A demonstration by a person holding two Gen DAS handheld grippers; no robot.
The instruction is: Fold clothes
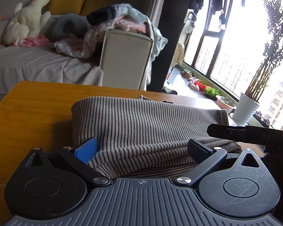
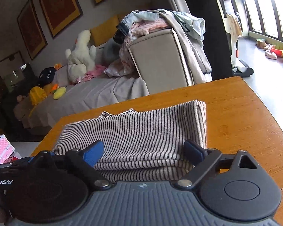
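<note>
Striped folded garment (image 1: 141,124) on table (image 1: 28,113), near edge hidden behind gripper (image 1: 143,148)

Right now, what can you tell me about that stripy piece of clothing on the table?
The striped garment is soft knit-looking cloth with thin dark and pale stripes. It lies folded into a thick rectangular stack of several layers on the wooden table, with a rounded fold along one end. A paler edge pokes out at its far side. The left gripper and right gripper are both open, their fingers straddling its near edge without pinching it.
</note>
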